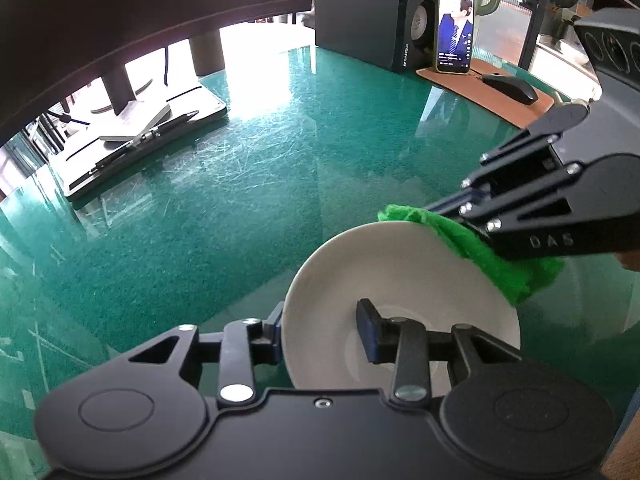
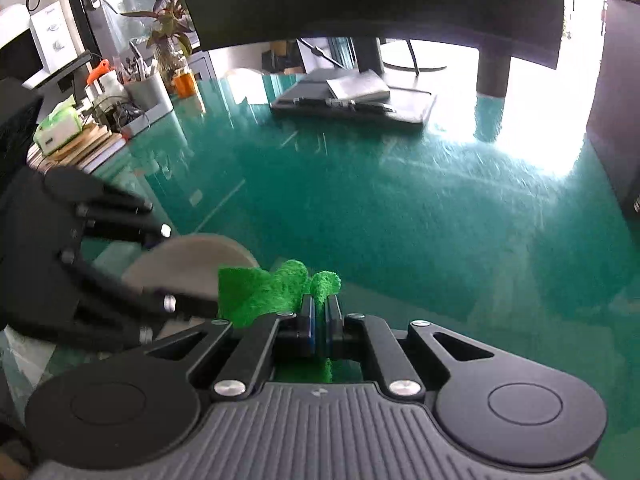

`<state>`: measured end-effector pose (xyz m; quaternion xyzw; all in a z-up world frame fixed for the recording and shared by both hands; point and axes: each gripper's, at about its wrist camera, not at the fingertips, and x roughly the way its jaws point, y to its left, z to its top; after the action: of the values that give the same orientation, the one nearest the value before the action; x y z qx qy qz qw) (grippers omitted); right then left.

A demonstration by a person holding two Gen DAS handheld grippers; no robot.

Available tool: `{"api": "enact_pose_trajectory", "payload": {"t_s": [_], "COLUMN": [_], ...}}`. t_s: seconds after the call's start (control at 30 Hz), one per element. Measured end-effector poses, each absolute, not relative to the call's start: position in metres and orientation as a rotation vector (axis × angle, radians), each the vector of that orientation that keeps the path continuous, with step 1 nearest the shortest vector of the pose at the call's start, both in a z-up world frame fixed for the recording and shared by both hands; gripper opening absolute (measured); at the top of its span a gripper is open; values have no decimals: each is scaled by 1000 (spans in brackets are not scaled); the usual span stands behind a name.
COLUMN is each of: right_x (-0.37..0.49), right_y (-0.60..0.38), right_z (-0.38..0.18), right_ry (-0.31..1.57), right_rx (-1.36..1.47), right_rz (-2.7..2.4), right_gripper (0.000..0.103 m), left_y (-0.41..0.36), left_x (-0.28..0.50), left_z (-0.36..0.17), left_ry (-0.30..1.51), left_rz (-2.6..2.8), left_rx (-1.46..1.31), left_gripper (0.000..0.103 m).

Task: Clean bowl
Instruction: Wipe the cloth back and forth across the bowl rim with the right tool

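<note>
My left claw [image 1: 322, 334] straddles the rim of one white bowl [image 1: 400, 280], one finger inside and one outside, whether the pads press I cannot tell. My right claw [image 2: 319, 316], pressed together, pinches one green cloth [image 2: 272, 290] lying against the bowl's far rim. The bowl is tilted above a glossy green table [image 1: 240, 208]. Behind: one phone [image 1: 455, 30], one mouse [image 1: 509, 87], one speaker [image 1: 360, 8].
</note>
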<state>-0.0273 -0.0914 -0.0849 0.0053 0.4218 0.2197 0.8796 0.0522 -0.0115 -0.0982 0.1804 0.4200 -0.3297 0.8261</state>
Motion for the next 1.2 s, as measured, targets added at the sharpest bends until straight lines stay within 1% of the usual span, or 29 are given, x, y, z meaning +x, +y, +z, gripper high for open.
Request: {"api": "enact_pose_trajectory", "payload": {"t_s": [0.37, 0.43, 0.73, 0.9, 1.07, 1.2], "right_x": [9, 10, -8, -11, 10, 11], "right_y": [-44, -38, -81, -75, -48, -48], "right_z": [-75, -74, -83, -82, -80, -80], "right_ry": [795, 788, 865, 843, 805, 807], "right_rx": [-28, -18, -11, -3, -37, -44], "right_rz": [548, 570, 479, 471, 539, 541], "right_gripper": [6, 6, 6, 6, 6, 6], "left_y": [-13, -13, -13, -15, -16, -15], "left_x": [51, 50, 51, 50, 50, 50], "left_z": [-97, -97, -98, -98, -98, -99], "left_ry": [899, 900, 896, 894, 896, 897], "left_rz": [-686, -689, -709, -707, -700, -691], "left_rx": [390, 388, 386, 394, 395, 388], "left_gripper": [38, 39, 41, 43, 43, 44]}}
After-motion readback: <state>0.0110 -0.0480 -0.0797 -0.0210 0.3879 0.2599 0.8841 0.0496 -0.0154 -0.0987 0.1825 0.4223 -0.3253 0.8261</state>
